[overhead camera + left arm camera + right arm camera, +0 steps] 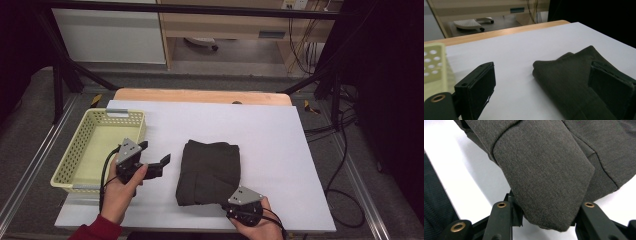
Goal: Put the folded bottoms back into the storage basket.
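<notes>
the right hand-held gripper [231, 201] grips the near right corner of the dark folded cloth [209, 171]; in the right gripper view a thick fold of that cloth [544, 175] fills the gap between the two black jaws, with a pad pressed against each side, so the gripper [544, 220] is clenched on the cloth. the cloth is a dark grey-brown woven piece, folded into a rough rectangle several layers thick, and it lies on the white sheet of the table [270, 135] a little right of the middle, its long side running away from the person. the held corner sits at the near edge of the fold, just above the person's right hand [257, 225]. to the left of the cloth, apart from it, the left hand-held gripper [155, 157] hangs over the white sheet with its jaws spread wide and nothing between them; in the left gripper view [541, 92] one jaw stands over bare table and the other in front of the cloth [571, 75], without gripping it. the left hand [120, 192], in a red sleeve [97, 231], holds this gripper just beside a pale yellow perforated basket [80, 147], which stands at the left edge of the table. the wooden table edge [200, 96] shows beyond the white sheet.
</notes>
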### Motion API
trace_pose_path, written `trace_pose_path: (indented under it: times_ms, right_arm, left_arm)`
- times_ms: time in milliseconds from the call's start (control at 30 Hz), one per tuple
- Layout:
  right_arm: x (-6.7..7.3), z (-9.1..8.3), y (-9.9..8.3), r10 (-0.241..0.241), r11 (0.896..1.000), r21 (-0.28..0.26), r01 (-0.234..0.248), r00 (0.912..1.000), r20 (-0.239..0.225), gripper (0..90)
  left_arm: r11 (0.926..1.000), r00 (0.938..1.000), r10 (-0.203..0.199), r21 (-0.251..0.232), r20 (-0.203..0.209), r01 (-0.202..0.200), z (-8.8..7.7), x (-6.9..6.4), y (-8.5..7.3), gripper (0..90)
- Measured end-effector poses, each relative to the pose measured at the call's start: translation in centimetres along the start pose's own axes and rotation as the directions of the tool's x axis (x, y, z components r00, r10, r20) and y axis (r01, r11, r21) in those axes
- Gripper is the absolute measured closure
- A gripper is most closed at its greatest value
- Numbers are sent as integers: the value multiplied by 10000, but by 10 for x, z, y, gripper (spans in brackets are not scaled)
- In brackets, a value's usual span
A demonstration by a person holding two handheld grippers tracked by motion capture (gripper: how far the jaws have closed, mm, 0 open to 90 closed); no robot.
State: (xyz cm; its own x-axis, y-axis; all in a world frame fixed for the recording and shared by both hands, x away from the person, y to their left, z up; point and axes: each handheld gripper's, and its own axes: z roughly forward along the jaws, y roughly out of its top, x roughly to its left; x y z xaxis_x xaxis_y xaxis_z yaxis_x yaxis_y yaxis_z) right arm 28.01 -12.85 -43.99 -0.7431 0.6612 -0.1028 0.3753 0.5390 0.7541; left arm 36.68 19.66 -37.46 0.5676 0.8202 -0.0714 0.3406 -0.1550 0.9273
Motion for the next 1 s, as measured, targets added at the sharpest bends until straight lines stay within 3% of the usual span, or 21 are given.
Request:
trace_pose_path:
  times_ms: [33, 67, 100, 133, 300, 467, 800, 1000]
  right_arm:
    - [1, -1, 0, 29, 10000, 9, -29, 10000, -6, 617]
    - [1, -1, -1, 17, 10000, 26, -17, 10000, -7, 617]
    - [1, 0, -1, -16, 10000, 32, 16, 10000, -21, 616]
    - [1, 0, -1, -4, 10000, 70, 5, 10000, -77, 616]
    - [-1, 1, -2, 29, 10000, 16, -29, 9998, -208, 614]
    - [-2, 0, -2, 137, 9999, -33, -138, 9996, -246, 614]
    - [-6, -1, -3, 271, 9996, -93, -275, 9989, -372, 612]
    - [-6, 0, -4, 264, 9996, -77, -267, 9987, -435, 608]
  left_arm:
    - [10000, 10000, 0, 0, 0, 0, 0, 0, 0, 84]
    - [9991, 9992, 383, 149, 96, -385, 14, -2, 4, 82]
    - [9991, 9992, 383, 149, 96, -385, 14, -2, 4, 81]
    - [9984, 9985, 537, 192, 88, -538, 24, -3, 7, 82]
    - [9989, 9993, 364, 281, 85, -367, 41, -4, 9, 81]
    - [9966, 9993, 371, 734, -14, -369, 60, -4, 8, 75]
    - [9953, 9988, 486, 838, 68, -490, 78, -8, 13, 77]
    - [9970, 9985, 503, 577, 211, -514, 81, -12, 19, 74]
